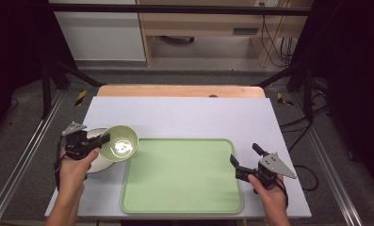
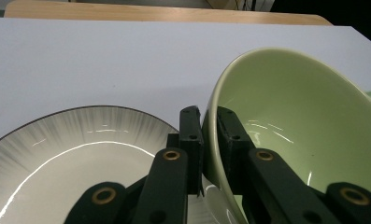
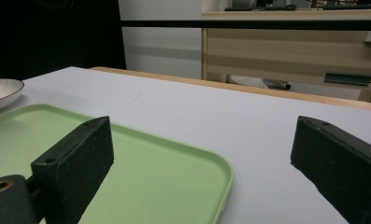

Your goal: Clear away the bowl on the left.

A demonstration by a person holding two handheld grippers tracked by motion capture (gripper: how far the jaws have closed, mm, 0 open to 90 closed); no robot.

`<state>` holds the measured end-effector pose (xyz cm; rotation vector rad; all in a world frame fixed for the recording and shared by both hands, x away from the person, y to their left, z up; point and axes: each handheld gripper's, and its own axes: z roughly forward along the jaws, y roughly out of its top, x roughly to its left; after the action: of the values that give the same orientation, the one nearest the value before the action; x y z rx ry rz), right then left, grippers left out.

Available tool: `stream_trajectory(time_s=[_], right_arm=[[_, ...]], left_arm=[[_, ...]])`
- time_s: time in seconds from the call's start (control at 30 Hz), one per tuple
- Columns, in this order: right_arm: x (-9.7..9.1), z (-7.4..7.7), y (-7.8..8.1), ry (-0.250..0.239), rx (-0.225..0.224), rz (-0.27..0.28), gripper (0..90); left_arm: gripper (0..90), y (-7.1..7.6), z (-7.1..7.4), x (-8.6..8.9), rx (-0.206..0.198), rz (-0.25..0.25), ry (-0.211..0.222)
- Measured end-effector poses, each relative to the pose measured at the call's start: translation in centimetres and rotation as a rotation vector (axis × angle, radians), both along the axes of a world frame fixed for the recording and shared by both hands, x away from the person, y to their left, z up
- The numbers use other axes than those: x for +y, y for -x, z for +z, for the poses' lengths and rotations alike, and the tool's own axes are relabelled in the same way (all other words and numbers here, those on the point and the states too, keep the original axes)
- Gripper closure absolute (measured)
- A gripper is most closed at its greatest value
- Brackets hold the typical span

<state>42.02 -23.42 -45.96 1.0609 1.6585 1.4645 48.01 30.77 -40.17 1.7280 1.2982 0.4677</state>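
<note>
— Left gripper [image 1: 103, 139]: what are its jaws doing?

— Clamped tight on the rim of the green bowl [image 1: 119, 142]. In the left gripper view one jaw sits outside the wall of the bowl [image 2: 295, 126] and the other inside it, with the rim pinched between them and hardly any gap left.

— Where is the bowl relative to the green tray [image 1: 182, 175]?

— At the tray's far left corner, tilted, its opening turned up and partly toward the camera. It hangs over that corner's edge and over the plate [image 1: 96, 162] that lies just left of the tray. The left gripper view has the plate [image 2: 75, 158] right below the jaws, white with a dark streaked border.

— Is the bowl touching the plate?

— Can't tell from these views; the bowl's underside is hidden.

— And the right gripper [image 1: 245, 160]?

— Its jaws stand wide apart with nothing between them. It is held at the tray's right edge, near the closer right corner. In the right gripper view the jaws [image 3: 199, 158] frame the tray's corner [image 3: 220, 170] and the bare white table surface [image 3: 183, 109] beyond it.

— Anything on the tray itself?

— Its flat green bed is bare.

— What carries the tray?

— The white table top [image 1: 184, 115], with a strip of wood showing along its far edge.
</note>
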Motion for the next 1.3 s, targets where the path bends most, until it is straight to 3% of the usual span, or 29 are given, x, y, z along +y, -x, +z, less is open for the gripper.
stream_trajectory(time_s=[0.57,1.3], right_arm=[[0.0,0.0,0.0,-0.001,0.002,0.000,6.3],[0.0,0.0,0.0,-0.001,0.001,0.001,6.3]], left_arm=[[82.1,0.2,0.2,-1.7,0.001,-0.051,0.011],[81.9,0.3,-0.8,-5.6,0.023,-0.152,-0.001]])
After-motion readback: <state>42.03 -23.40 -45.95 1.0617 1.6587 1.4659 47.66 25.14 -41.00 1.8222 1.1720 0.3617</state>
